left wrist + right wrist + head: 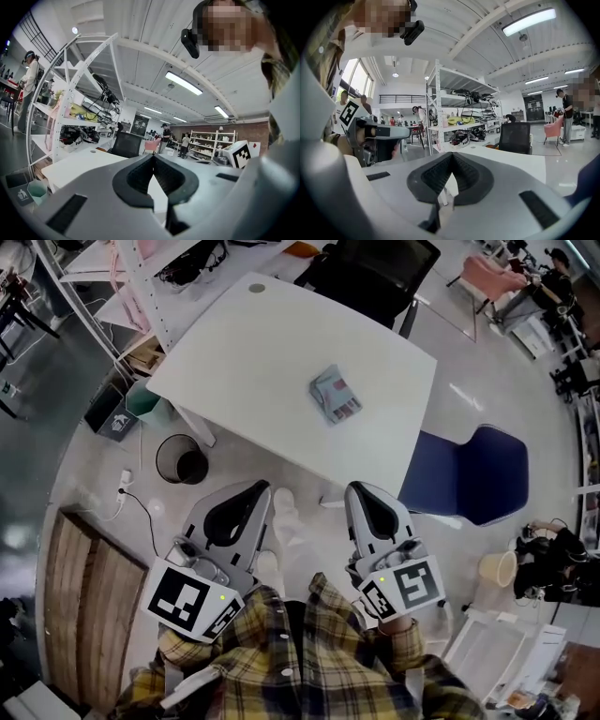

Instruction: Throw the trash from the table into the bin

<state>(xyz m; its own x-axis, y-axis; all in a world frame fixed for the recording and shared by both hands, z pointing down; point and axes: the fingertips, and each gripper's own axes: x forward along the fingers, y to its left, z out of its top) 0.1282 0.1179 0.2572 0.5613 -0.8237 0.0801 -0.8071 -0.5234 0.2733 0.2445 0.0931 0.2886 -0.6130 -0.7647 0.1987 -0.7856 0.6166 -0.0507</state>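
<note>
Trash pkt: mid-counter, lying flat, alone. Judged light, thin crinkly film, prob. slippery; pinch a raised edge. Bin on floor by counter's left side. L tongs & R tongs: both closed, empty, well apart from pkt.

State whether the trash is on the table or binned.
On the table: the packet lies on its top, apart from the bin.

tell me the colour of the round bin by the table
Black bin, clearest in the head view.
</note>
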